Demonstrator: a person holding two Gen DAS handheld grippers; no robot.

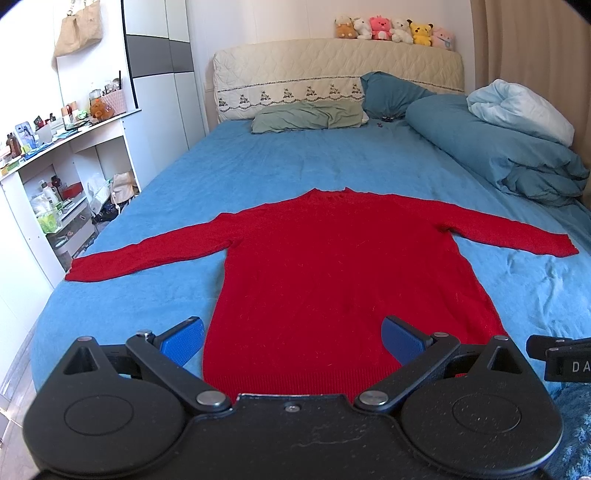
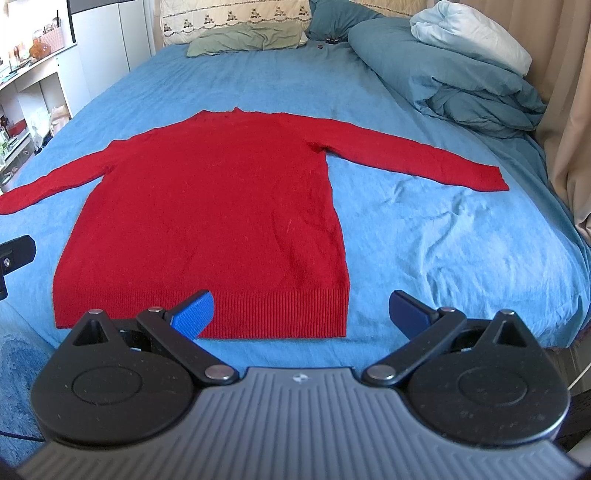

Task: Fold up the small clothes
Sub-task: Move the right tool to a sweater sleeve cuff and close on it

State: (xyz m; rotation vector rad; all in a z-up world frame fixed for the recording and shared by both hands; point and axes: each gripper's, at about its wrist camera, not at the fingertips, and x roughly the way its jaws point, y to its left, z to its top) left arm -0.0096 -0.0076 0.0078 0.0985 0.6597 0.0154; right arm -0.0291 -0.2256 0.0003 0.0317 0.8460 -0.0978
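A red long-sleeved sweater (image 1: pixel 332 266) lies flat on the blue bed sheet (image 1: pixel 236 162), collar far, ribbed hem near, both sleeves spread out sideways. It also shows in the right wrist view (image 2: pixel 207 206). My left gripper (image 1: pixel 293 341) is open and empty, hovering over the hem's left part. My right gripper (image 2: pixel 301 314) is open and empty, hovering at the hem's right corner, one blue pad (image 2: pixel 194 314) over the ribbing. The right gripper's edge shows in the left wrist view (image 1: pixel 557 356). The left gripper's edge shows in the right wrist view (image 2: pixel 14 254).
A rolled blue duvet (image 1: pixel 495 147) with a white pillow lies along the bed's right side. Green and blue pillows (image 1: pixel 306 116) rest at the headboard, plush toys (image 1: pixel 391 29) on top. Cluttered white shelves (image 1: pixel 62 173) stand left. A curtain (image 2: pixel 565 110) hangs right.
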